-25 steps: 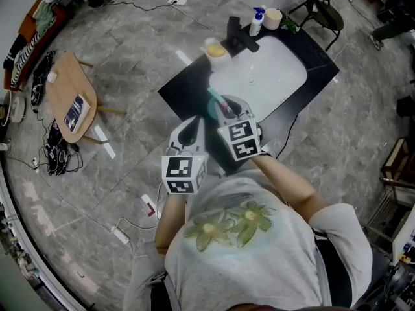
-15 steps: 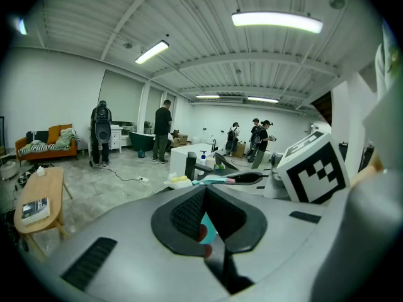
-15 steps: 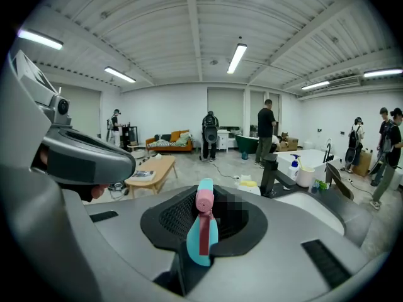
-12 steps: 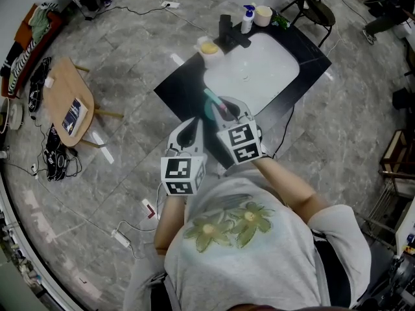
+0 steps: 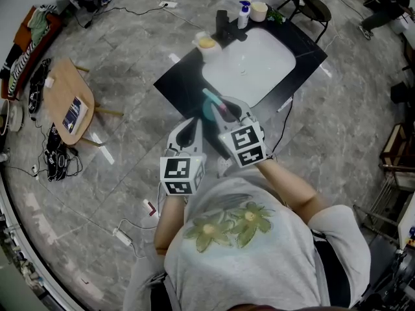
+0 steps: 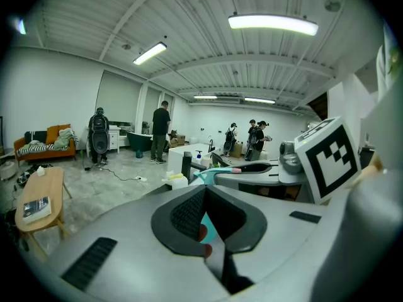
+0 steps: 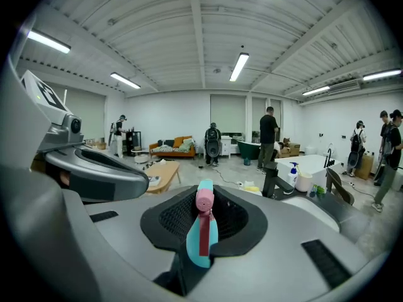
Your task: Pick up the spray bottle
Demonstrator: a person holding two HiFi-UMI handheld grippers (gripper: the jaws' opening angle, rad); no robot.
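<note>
The spray bottle is teal with a pink nozzle. It hangs in the air over the near edge of the black table. My right gripper is shut on it. In the right gripper view the bottle stands upright between the dark pads, nozzle up. My left gripper hovers just left of the bottle, over the table's near corner, its fingertips together and nothing held. The left gripper view shows the bottle's head off to the right, in the other gripper, and a sliver of teal shows through the hole between the left jaws.
A white sink basin is set into the table, with a black faucet, a soap bottle, a cup and a yellow-topped container at its far end. A wooden side table stands left. Cables lie on the floor.
Both grippers have drawn back from the table, which has drifted toward the top of the head view. The right gripper still carries the bottle and sits a little higher.
</note>
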